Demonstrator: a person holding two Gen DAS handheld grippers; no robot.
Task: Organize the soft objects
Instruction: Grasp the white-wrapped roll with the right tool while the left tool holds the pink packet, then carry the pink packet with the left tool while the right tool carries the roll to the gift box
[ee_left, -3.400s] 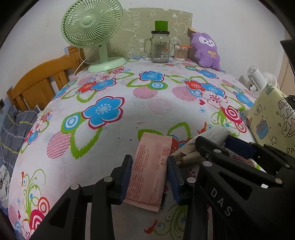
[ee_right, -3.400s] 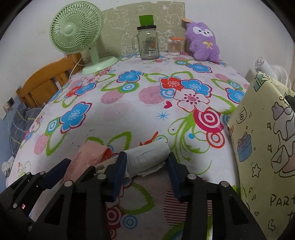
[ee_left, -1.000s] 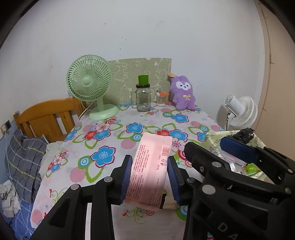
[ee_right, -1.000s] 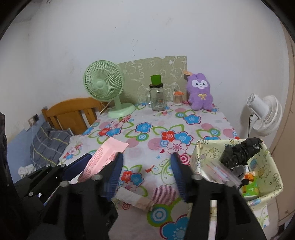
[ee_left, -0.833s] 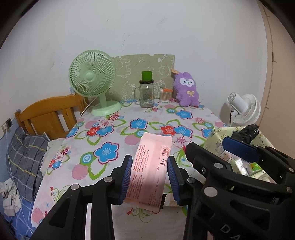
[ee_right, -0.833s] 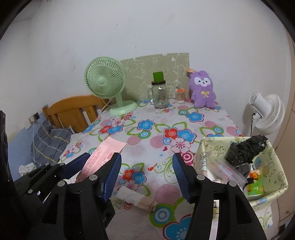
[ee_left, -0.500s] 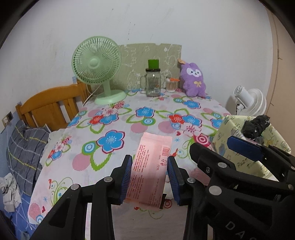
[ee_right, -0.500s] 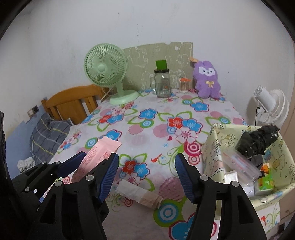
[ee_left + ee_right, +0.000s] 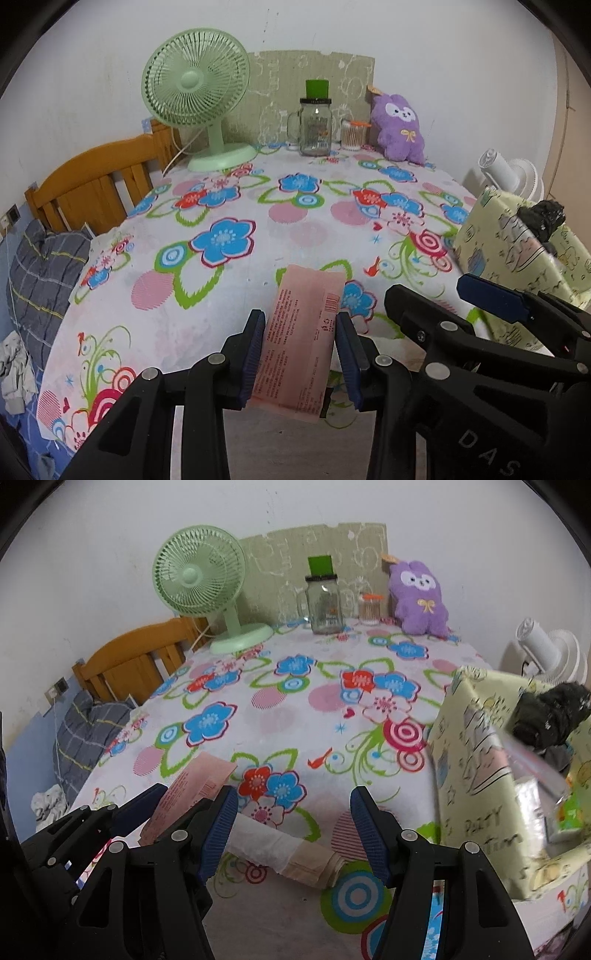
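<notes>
Packet point(image 9: 301, 341) of pink soft stuff sits clamped between the pads of my left gripper point(image 9: 301, 350), jaws drawn in to its width, its printed face up and its far end poking out ahead of the fingertips. I hold it by the long edges, I judge, so that it stays flat and can slide into a container end first.

My right gripper point(image 9: 293, 827) has its jaws spread fairly wide and grips nothing. Just beyond and between the two pads lies a rolled white and beige cloth point(image 9: 286, 843) on the flowered tablecloth point(image 9: 258, 709), lying crosswise to the jaws, one end close to the left-hand pad. The wide spread suits taking the roll across its thickness; that looks like the next pick.

To the right of the right-hand jaws stands a pale yellow printed bin point(image 9: 476, 760), its near wall right by the table's edge. Inside it I can see a crumpled black bundle point(image 9: 550, 712) at the top, a clear plastic bag point(image 9: 532, 764) below it, and something green point(image 9: 570, 808) low down; the rest is hidden. Both soft things are still outside the bin.
</notes>
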